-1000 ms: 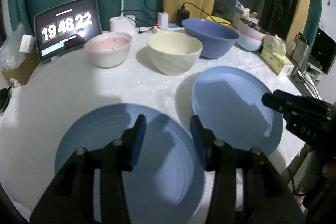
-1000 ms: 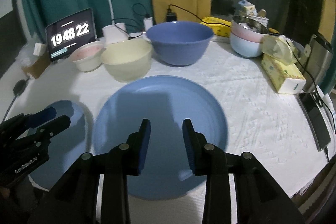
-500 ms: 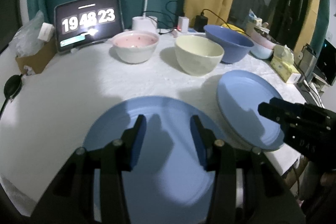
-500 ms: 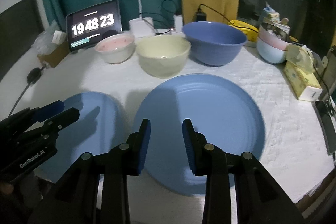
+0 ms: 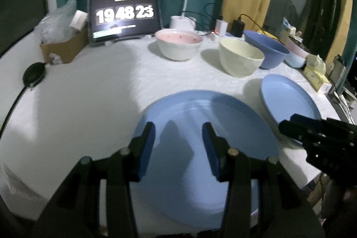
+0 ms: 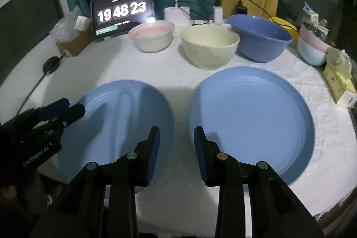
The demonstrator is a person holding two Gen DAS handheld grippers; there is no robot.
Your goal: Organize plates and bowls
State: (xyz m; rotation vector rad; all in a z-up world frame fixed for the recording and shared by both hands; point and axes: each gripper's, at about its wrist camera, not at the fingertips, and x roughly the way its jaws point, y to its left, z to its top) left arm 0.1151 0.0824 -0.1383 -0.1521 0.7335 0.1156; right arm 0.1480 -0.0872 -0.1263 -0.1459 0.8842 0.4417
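Two blue plates lie side by side on the white table. My left gripper (image 5: 178, 133) is open and empty above the left plate (image 5: 207, 126). My right gripper (image 6: 176, 137) is open and empty, over the gap between the left plate (image 6: 133, 104) and the right plate (image 6: 252, 113). Behind them stand a pink-lined bowl (image 6: 152, 36), a cream bowl (image 6: 209, 46) and a large blue bowl (image 6: 261, 39). The right plate (image 5: 290, 99) and the right gripper's side (image 5: 312, 135) show in the left wrist view.
A tablet clock (image 6: 122, 12), a lamp base (image 6: 177, 15), chargers and cables stand at the back. A cardboard box (image 5: 64, 48) and a black puck (image 5: 34, 76) are on the left. Stacked bowls (image 6: 312, 48) and a tissue pack (image 6: 339, 81) are on the right.
Both grippers have swung leftward and pulled back a little. The plates and bowls now sit further right in both views. Nothing on the table has moved; both grippers stay open.
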